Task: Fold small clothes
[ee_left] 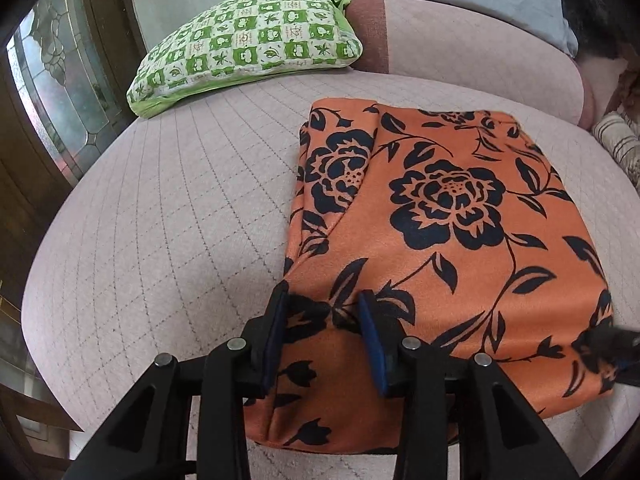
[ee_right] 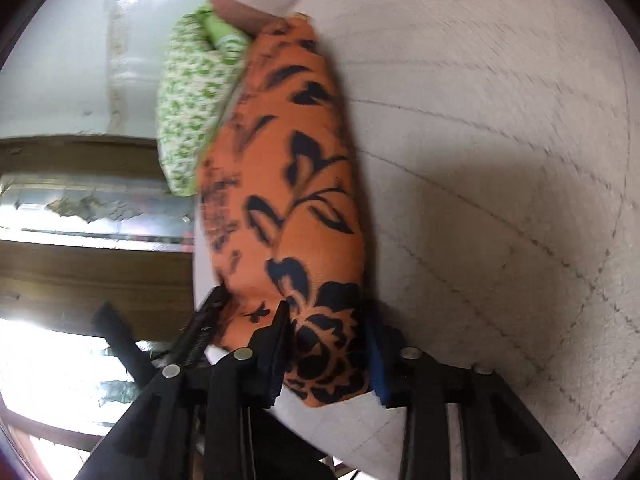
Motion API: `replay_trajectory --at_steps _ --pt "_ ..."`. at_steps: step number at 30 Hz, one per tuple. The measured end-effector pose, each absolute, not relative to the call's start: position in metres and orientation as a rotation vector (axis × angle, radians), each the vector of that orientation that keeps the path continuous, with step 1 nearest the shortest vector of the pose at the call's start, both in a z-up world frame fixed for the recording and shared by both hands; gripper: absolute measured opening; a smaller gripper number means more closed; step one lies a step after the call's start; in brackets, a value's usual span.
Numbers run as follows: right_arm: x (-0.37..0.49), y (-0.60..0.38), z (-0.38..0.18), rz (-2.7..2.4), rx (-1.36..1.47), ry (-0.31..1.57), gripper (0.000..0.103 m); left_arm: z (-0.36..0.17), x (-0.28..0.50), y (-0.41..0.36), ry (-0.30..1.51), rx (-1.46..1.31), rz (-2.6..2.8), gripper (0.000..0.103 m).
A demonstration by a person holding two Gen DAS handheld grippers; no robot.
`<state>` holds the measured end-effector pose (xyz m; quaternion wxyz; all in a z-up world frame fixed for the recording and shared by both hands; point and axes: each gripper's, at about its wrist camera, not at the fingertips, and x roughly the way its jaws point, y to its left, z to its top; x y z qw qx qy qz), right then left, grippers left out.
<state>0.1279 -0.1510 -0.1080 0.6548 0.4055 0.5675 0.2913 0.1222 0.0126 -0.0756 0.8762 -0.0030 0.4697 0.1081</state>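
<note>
My left jaws [ee_left: 322, 300] stand parted above the near corner of the folded orange cloth [ee_left: 440, 216], pads clear of the fabric, nothing gripped. My right jaws [ee_right: 326, 312] straddle the near end of the same cloth [ee_right: 288, 184]; both pads lie against it and seem to pinch it, though the view is blurred. The cloth, orange with black flowers, lies folded flat on the pink quilted bed [ee_left: 180, 208]. In the left view the right jaws' tip shows at the cloth's right edge. A green checked pillow [ee_left: 248, 40] rests beyond the cloth, apart from it.
</note>
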Motion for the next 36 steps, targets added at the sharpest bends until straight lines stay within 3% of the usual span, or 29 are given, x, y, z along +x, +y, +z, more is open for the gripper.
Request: replay_trajectory --at_steps 2,4,7,9,10,11,13,18,19,20,22,26,27,29,33,36 --pt "0.131 -0.161 -0.099 0.673 0.964 1.247 0.077 -0.075 0.121 0.014 0.977 -0.015 0.222 0.039" --pt "0.141 -0.177 -0.094 0.618 1.043 1.171 0.087 -0.075 0.121 0.015 0.974 -0.016 0.223 0.039" --pt "0.167 -0.176 -0.103 0.591 1.067 1.184 0.087 -0.075 0.121 0.015 0.974 -0.023 0.222 0.039" --pt "0.183 -0.162 -0.115 0.616 1.082 1.228 0.083 -0.074 0.122 0.017 0.974 -0.029 0.219 0.039" --pt "0.189 -0.152 -0.119 0.662 1.1 1.245 0.062 -0.075 0.122 0.018 0.975 -0.031 0.218 0.039" --pt "0.191 -0.145 -0.119 0.682 1.092 1.257 0.048 -0.075 0.122 0.019 0.975 -0.036 0.217 0.039" --pt "0.183 -0.137 -0.108 0.677 1.011 1.224 0.038 -0.075 0.121 0.02 0.975 -0.049 0.213 0.039" --pt "0.18 -0.139 -0.12 0.624 0.94 1.25 0.04 -0.075 0.12 0.017 0.971 -0.031 0.211 0.039" --pt "0.181 -0.137 -0.113 0.643 0.938 1.234 0.047 -0.075 0.12 0.018 0.971 -0.041 0.21 0.039" --pt "0.181 -0.137 -0.107 0.65 0.945 1.223 0.065 -0.074 0.12 0.019 0.971 -0.05 0.207 0.039" --pt "0.187 -0.141 -0.099 0.64 0.981 1.203 0.081 -0.074 0.119 0.019 0.97 -0.053 0.205 0.039" --pt "0.219 -0.149 -0.108 0.57 1.051 1.185 0.08 -0.074 0.118 0.021 0.968 -0.06 0.199 0.039" --pt "0.232 -0.145 -0.116 0.571 1.067 1.204 0.08 -0.074 0.118 0.022 0.968 -0.063 0.196 0.039" --pt "0.244 -0.132 -0.128 0.639 1.09 1.247 0.039 -0.073 0.118 0.024 0.969 -0.069 0.194 0.039" --pt "0.236 -0.12 -0.103 0.609 0.866 1.159 0.035 -0.073 0.117 0.027 0.969 -0.095 0.181 0.039" --pt "0.236 -0.123 -0.126 0.584 0.84 1.225 0.036 -0.073 0.117 0.025 0.967 -0.085 0.181 0.039"
